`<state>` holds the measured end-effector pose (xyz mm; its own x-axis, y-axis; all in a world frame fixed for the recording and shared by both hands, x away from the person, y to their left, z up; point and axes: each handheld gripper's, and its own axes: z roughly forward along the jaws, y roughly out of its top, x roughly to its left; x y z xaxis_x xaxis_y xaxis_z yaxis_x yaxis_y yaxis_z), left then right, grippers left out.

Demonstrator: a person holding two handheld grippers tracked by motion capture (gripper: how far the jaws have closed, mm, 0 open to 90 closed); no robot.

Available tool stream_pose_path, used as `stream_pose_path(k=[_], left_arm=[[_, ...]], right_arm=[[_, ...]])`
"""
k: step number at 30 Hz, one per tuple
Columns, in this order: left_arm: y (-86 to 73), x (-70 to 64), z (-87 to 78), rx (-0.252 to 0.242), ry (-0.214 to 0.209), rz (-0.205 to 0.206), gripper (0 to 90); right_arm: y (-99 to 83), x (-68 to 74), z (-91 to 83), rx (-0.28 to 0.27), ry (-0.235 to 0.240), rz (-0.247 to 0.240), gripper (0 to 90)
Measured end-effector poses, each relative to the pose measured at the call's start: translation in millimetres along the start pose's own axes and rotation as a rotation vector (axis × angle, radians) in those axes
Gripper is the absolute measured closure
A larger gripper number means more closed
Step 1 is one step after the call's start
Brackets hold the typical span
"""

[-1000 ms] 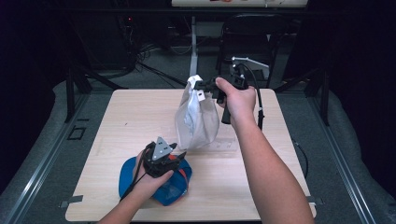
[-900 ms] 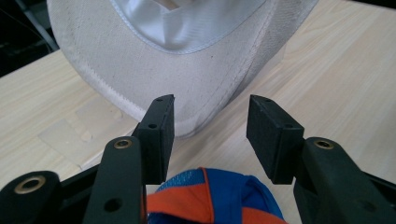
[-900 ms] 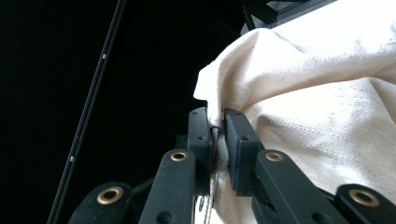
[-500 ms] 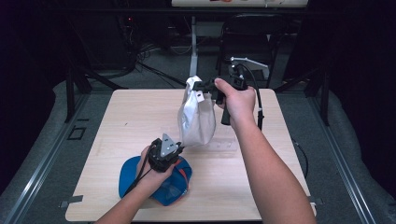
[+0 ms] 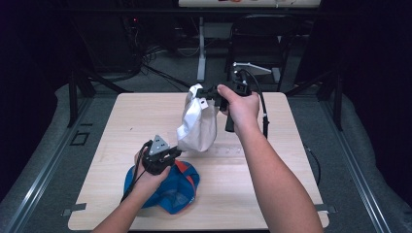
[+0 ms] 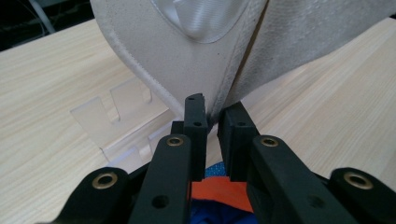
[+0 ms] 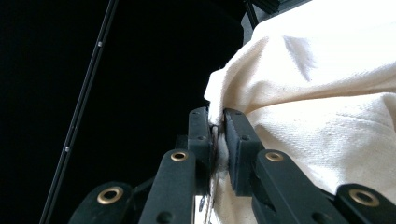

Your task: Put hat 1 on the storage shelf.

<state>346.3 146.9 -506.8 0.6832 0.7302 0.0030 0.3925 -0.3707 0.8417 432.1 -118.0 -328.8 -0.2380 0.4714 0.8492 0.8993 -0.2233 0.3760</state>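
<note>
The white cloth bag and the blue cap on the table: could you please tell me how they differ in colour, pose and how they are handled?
The white cloth bag is plain off-white; the blue cap is blue with orange patches. The bag hangs upright, lifted at its top by the right gripper, while the cap lies flat on the table. The left gripper, above the cap, meets the bag's lower edge; neither gripper grasps the cap. Both are soft fabric.

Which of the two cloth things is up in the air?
The white canvas bag, pinched at its top by the right gripper and hanging. The blue-and-orange cap lies flat on the table.
</note>
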Motion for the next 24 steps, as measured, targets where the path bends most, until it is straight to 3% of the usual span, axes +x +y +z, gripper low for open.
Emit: stream_pose_path(k=[8, 9, 15, 24], left_arm=[[-11.3, 6.5, -3.8, 0.001, -0.001, -0.054, 84.0], [-13.4, 6.2, -2.5, -0.022, 0.005, -0.073, 84.0], [-20.0, 6.8, -2.2, -0.030, 0.009, -0.157, 84.3], [-21.8, 8.1, 2.2, 0.003, 0.010, -0.186, 84.5]], right_arm=[[-4.1, -7.4, 10.0, 0.017, -0.007, 0.008, 81.8], [-4.1, -7.4, 10.0, 0.017, -0.007, 0.008, 81.8], [-7.7, -17.4, 14.1, 0.035, -0.032, 0.002, 81.8], [-11.2, -40.3, 13.9, 0.023, -0.045, 0.037, 81.8]])
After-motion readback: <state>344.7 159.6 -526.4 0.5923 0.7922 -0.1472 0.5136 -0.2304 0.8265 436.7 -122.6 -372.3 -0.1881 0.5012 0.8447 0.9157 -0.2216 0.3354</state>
